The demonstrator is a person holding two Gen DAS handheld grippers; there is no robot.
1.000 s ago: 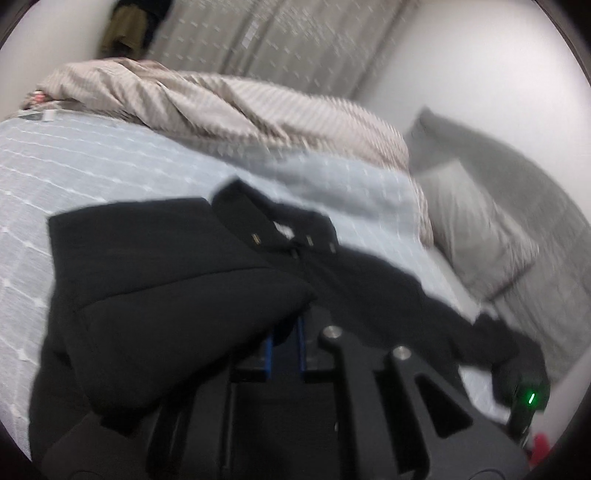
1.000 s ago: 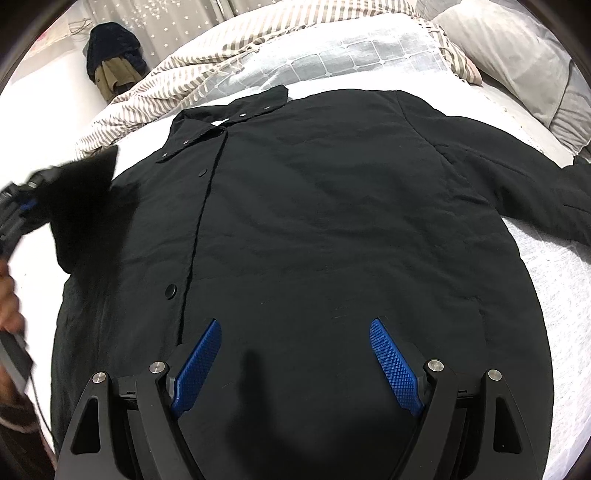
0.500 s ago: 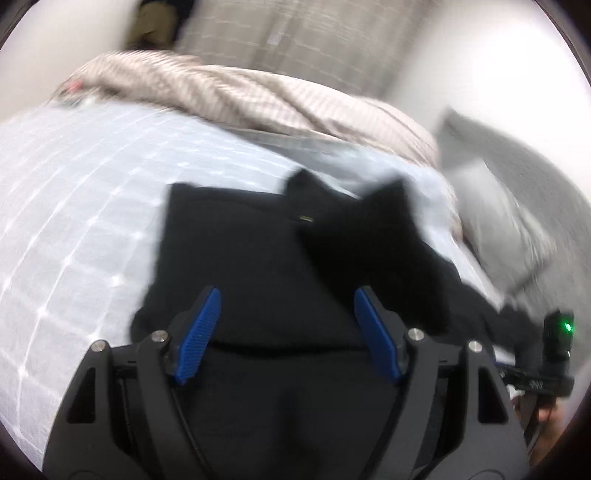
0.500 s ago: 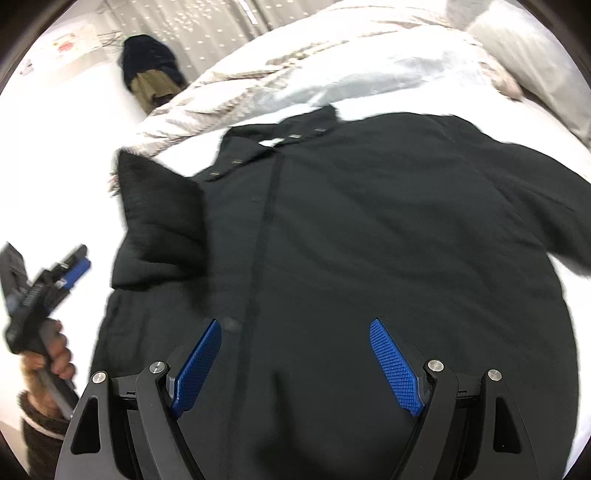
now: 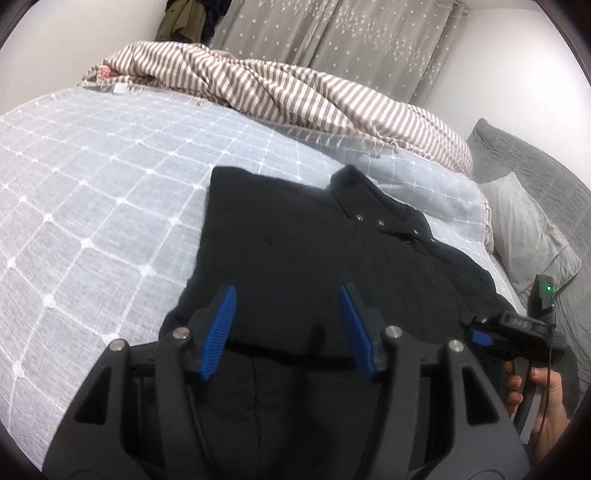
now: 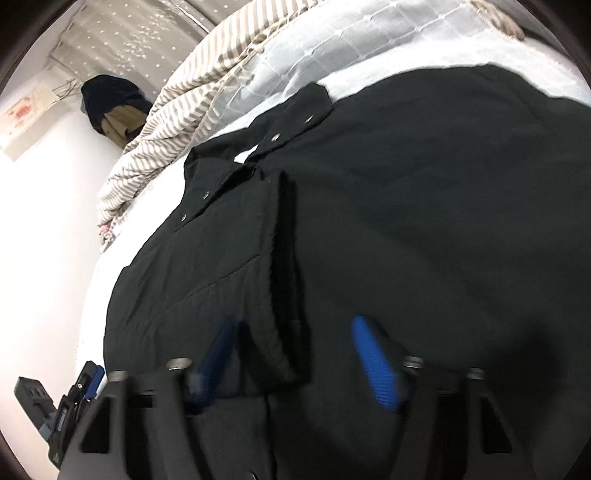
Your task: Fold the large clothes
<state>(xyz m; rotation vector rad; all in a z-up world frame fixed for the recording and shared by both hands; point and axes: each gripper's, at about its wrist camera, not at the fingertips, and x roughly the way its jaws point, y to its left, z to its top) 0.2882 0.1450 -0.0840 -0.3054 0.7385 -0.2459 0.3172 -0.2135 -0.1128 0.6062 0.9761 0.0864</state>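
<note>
Both the left gripper (image 5: 288, 332) and right gripper (image 6: 295, 362) hover with jaws apart and empty, the black jacket (image 6: 406, 221) spread just ahead of each

My right claw (image 6: 295, 354) is smeared with motion blur in its own view, the left blue pad (image 6: 214, 362) nearly lost against the black jacket (image 6: 406, 221). The jacket's lower part runs under my claw bodies in both views, so its hem is hidden, and its far sleeve is cut off at the right edge. From my left claw (image 5: 288, 332), my right hand (image 5: 543, 398) is clipped by the frame edge. The dark clothes (image 5: 188, 18) hanging by the curtain are cropped at the top.
</note>
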